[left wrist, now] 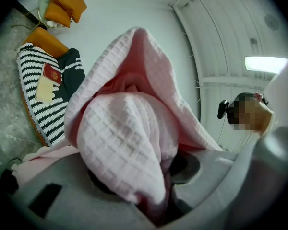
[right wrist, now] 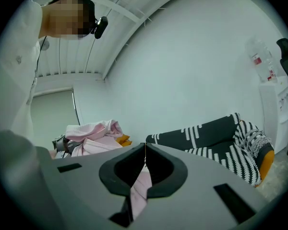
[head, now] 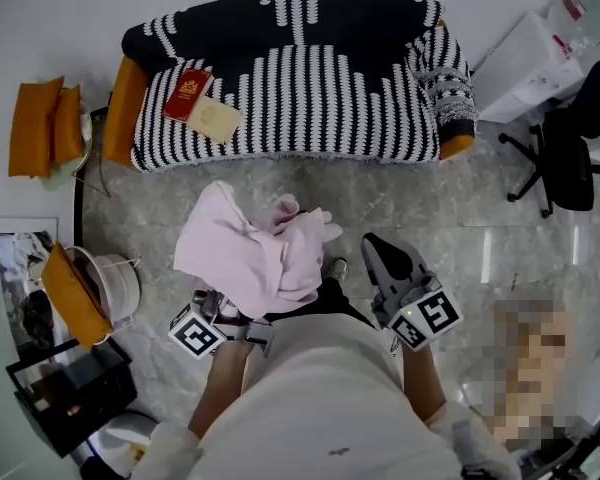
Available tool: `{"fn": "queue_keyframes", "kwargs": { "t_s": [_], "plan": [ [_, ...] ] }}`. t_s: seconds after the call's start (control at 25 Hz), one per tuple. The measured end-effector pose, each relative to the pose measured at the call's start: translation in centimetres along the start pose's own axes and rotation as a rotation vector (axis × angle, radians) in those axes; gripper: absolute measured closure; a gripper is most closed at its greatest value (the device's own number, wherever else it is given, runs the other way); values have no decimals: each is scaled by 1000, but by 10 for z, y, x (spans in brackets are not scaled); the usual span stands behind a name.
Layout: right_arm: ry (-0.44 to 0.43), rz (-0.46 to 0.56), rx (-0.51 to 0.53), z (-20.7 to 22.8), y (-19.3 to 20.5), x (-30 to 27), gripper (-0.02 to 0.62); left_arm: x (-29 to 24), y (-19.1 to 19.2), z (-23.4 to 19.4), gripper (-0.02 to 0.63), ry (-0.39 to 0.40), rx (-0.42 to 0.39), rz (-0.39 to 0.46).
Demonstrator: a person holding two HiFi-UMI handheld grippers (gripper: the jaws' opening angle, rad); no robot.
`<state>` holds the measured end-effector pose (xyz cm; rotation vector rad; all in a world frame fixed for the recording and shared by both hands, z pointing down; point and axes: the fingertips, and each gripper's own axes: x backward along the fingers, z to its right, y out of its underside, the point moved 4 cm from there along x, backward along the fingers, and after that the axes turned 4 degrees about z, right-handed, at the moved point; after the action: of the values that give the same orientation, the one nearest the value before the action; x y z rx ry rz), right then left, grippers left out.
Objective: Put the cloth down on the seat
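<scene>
The person is standing on the grey floor (head: 460,198) in front of the sofa (head: 310,88), which is wearing a black and white stripy cover. The person is holding one gripper in each hand.

The left gripper (left wrist: 153,202) is holding the pink cloth (head: 255,258). Its fingers (left wrist: 216,176) are pinching a fold of the cloth between them. The rest of the cloth is piling up in a soft heap over the top of the fingers and hiding their tips. In the head view the cloth is hanging in the air over the floor, near the front edge of the sofa. It is not touching the seat.

The right gripper (right wrist: 145,147) is pointing up just beside the cloth, on its right. Its fingers (right wrist: 110,174) are pressing together at the tips. A thin pink strip is showing in the slit between them, and I cannot tell whether it is a bit of the cloth.

A red booklet (head: 187,94) is lying on the left part of the seat. A flat cream thing (head: 213,120) is lying just beside it and touching it. Orange cushions (head: 45,128) are sitting to the left of the sofa, by the wall. A black office chair (head: 570,158) is standing well apart on the right.
</scene>
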<state>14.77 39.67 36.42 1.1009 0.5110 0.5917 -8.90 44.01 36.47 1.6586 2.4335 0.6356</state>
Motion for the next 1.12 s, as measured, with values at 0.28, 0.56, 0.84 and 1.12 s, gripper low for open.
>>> {"fn": "queue_keyframes", "kwargs": {
  "t_s": [0.28, 0.56, 0.84, 1.12],
  "plan": [
    [41, 23, 21, 17, -33, -38, 586, -57, -32, -19, 425, 53, 13, -38],
    [78, 57, 72, 28, -66, -97, 586, -110, -77, -38, 425, 115, 13, -65],
    [111, 76, 56, 28, -69, -137, 585, -138, -109, -54, 425, 151, 5, -111],
    [144, 60, 23, 38, -65, -147, 586, -151, -118, -64, 425, 139, 13, -126]
  ]
}}
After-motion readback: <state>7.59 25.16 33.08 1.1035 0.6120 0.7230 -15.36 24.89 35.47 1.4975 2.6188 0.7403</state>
